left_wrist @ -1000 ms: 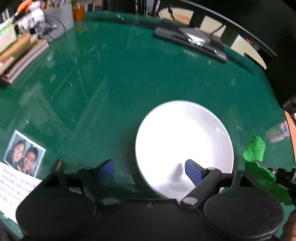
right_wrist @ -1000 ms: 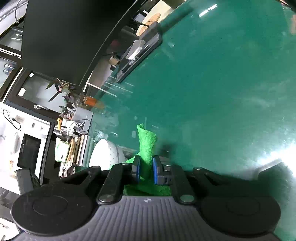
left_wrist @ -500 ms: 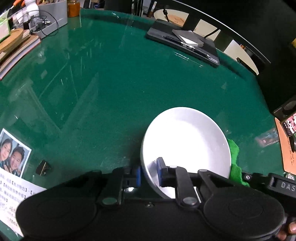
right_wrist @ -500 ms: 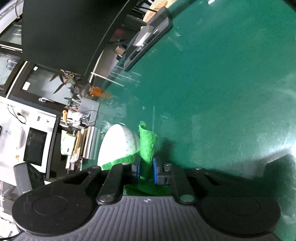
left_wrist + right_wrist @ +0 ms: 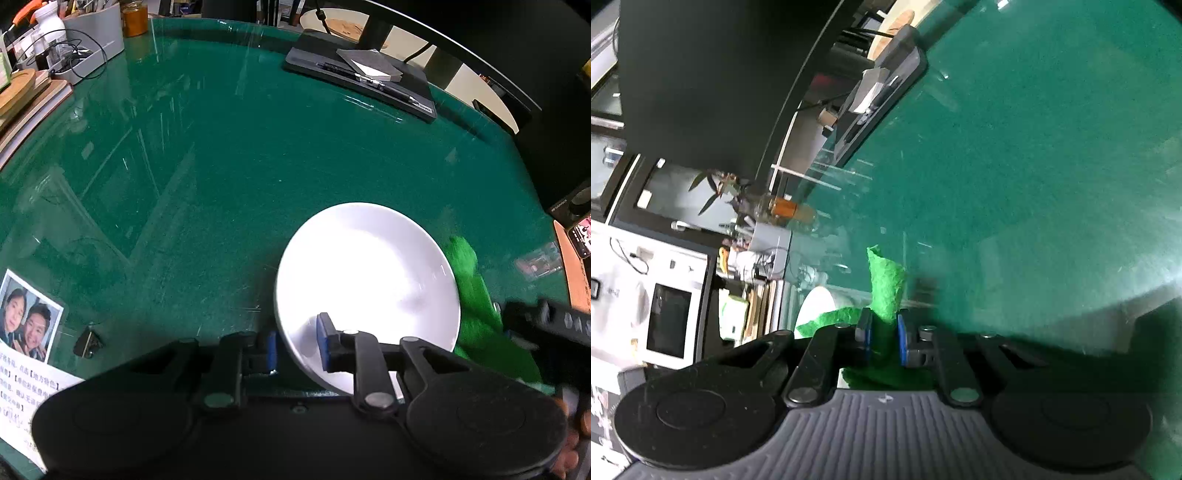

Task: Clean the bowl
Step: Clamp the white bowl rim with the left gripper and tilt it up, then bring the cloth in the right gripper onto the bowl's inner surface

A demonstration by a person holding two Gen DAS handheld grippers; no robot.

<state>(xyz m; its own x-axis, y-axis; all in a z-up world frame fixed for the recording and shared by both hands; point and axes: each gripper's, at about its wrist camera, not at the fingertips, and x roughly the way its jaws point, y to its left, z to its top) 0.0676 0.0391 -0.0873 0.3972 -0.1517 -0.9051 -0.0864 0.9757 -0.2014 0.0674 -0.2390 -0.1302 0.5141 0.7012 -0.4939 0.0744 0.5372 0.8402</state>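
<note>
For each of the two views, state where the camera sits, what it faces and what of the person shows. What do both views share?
Left wrist: on the left gripper, facing the white bowl it clamps; fingertips at lower right.
Right wrist: on the right gripper, rolled sideways, facing the green cloth it pinches; no hand visible.
Shared: bowl, cloth, green table.

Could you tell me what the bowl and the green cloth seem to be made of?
The bowl looks like glazed white ceramic, smooth and glossy with bright glare, though hard plastic is possible. The cloth looks like soft textured fabric, maybe microfibre: matte, nubbly, and folding limply in the right gripper.
</note>
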